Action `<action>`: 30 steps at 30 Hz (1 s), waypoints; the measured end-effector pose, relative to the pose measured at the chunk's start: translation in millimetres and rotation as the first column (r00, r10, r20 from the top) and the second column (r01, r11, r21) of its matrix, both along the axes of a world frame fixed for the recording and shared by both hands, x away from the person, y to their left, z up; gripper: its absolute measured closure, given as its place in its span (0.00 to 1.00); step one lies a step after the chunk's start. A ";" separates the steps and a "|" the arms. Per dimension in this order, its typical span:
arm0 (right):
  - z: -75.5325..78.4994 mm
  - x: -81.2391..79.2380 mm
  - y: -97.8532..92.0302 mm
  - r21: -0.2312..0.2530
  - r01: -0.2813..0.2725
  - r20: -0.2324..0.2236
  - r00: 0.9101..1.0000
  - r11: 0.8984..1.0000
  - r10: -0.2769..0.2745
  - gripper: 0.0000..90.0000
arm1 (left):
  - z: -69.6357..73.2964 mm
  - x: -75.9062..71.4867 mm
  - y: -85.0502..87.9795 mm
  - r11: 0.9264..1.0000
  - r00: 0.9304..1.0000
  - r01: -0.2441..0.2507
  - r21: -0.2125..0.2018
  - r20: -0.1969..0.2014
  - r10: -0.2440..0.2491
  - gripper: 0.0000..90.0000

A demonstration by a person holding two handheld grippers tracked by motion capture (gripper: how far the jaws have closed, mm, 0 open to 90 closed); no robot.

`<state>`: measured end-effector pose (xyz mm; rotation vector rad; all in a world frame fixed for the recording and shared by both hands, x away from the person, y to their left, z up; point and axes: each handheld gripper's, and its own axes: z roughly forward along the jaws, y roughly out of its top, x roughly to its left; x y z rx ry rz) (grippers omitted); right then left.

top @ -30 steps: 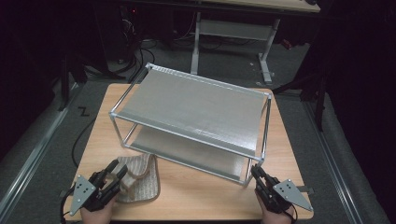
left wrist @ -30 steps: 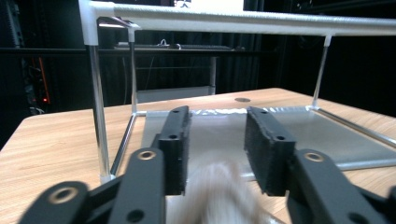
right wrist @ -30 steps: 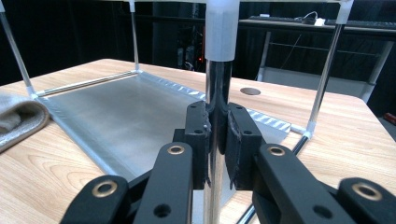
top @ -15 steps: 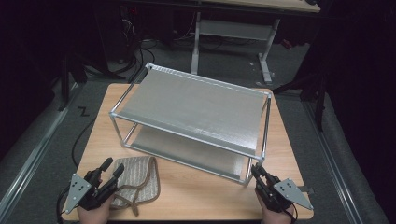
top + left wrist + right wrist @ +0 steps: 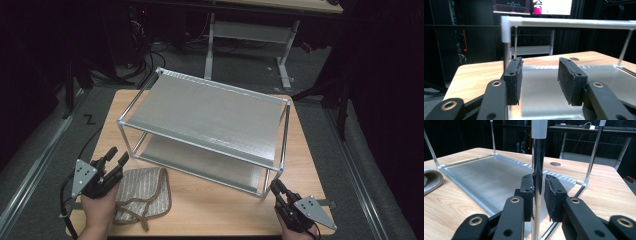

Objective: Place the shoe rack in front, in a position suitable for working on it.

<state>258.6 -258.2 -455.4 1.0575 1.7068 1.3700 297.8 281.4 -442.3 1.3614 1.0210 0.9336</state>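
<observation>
A two-shelf metal rack (image 5: 210, 112) stands across the wooden table (image 5: 215, 205). My right gripper (image 5: 275, 186) is at its front right corner, shut on the upright chrome leg (image 5: 538, 152), which stands between the pads; its jaws have just closed a little on that leg. A folded striped cloth (image 5: 142, 192) lies flat at the front left. My left gripper (image 5: 117, 155) hovers just left of the cloth, open and pointing at the rack's front left corner post (image 5: 506, 32). Its jaws have just narrowed slightly, with nothing between the pads (image 5: 515, 80).
The rack's lower shelf (image 5: 491, 175) is bare, and the rolled edge of the cloth (image 5: 431, 180) shows at its far end. Bare table lies in front of the rack. Beyond the table are desk frames (image 5: 250, 30), cables and dark floor.
My left gripper has come off the cloth's left side and moved up and forward toward the rack's corner. The cloth has settled flatter. The right gripper has stayed on the leg.
</observation>
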 end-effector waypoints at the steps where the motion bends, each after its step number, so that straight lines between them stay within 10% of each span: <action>1: -0.1 -0.8 0.1 -0.002 0.000 -0.002 1.000 1.000 0.000 0.87 | 1.2 4.5 1.1 1.000 1.000 -0.005 0.002 0.002 0.005 0.62; 15: -0.3 -1.9 3.0 -0.018 0.013 -0.003 1.000 1.000 -0.013 0.90 | 9.0 57.5 8.9 0.998 0.998 -0.059 0.026 -0.012 0.059 0.70; 30: 8.9 14.8 -3.7 -0.063 0.062 -0.052 0.997 0.996 -0.066 0.89 | 6.3 55.9 3.8 0.999 1.000 -0.018 0.033 -0.004 0.018 0.87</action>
